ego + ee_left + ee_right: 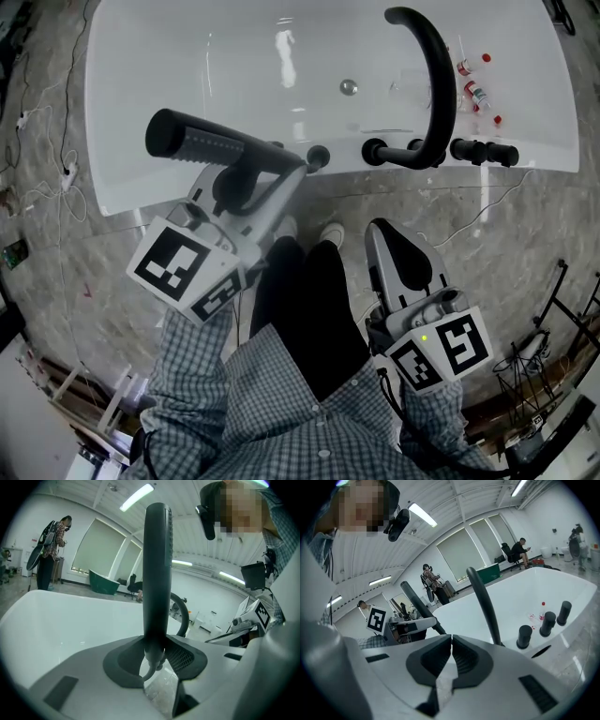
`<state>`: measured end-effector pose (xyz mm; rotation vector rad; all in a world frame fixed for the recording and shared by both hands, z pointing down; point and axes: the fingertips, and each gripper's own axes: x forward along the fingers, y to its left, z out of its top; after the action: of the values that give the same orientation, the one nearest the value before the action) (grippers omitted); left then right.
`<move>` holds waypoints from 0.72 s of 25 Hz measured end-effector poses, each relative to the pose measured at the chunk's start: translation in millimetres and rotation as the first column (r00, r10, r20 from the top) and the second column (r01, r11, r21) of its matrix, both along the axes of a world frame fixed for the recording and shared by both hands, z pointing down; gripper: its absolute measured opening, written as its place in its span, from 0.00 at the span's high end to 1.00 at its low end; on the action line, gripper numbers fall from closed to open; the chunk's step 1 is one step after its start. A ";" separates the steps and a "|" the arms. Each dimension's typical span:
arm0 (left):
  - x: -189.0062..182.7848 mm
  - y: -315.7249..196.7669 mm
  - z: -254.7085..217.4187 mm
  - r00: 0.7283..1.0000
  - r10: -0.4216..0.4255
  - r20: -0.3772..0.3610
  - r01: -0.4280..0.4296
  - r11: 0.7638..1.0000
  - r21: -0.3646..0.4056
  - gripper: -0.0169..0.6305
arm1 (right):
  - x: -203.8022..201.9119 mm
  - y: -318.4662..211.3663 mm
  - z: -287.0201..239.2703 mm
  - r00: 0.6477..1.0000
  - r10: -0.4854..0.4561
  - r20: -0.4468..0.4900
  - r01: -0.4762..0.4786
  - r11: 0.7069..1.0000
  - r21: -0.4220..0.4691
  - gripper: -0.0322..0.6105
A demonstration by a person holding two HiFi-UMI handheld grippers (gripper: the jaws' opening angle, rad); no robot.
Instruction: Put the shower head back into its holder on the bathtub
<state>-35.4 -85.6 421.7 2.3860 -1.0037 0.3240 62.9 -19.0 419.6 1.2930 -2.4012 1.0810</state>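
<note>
The shower head point(202, 141) is a black wand, and my left gripper point(251, 180) is shut on it above the near rim of the white bathtub point(141, 178). In the left gripper view the shower head point(157, 569) stands upright between the jaws of that gripper point(157, 656). A black round holder point(319, 157) sits on the rim just right of the wand's lower end. My right gripper point(403, 267) hangs lower right over the floor, shut on nothing, its jaws point(451, 645) closed together.
A black arched spout point(436, 84) and black knobs point(483, 151) stand on the rim to the right of the holder. Small bottles point(473, 91) lie at the tub's far right. The person's legs and shoes point(330, 234) stand close to the tub; a wire rack point(553, 347) stands lower right.
</note>
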 end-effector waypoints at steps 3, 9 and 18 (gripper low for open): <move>-0.3 -1.8 9.9 1.000 -0.016 -0.001 0.016 1.000 -0.007 0.76 | 2.2 0.5 7.8 1.000 -0.005 -0.004 0.005 1.000 -0.011 0.92; 1.6 -4.9 27.3 0.999 -0.027 0.023 0.027 1.000 -0.004 0.76 | 7.0 2.0 20.4 1.000 -0.005 -0.003 0.005 1.000 -0.024 0.92; 8.8 -6.1 56.2 0.998 -0.017 0.064 0.018 1.000 -0.009 0.76 | 11.3 3.4 37.4 1.000 -0.006 -0.001 0.006 0.999 -0.042 0.92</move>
<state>-26.7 -91.6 477.9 2.3700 -1.0491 0.4007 74.1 -15.7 457.0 1.2720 -2.3667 1.1221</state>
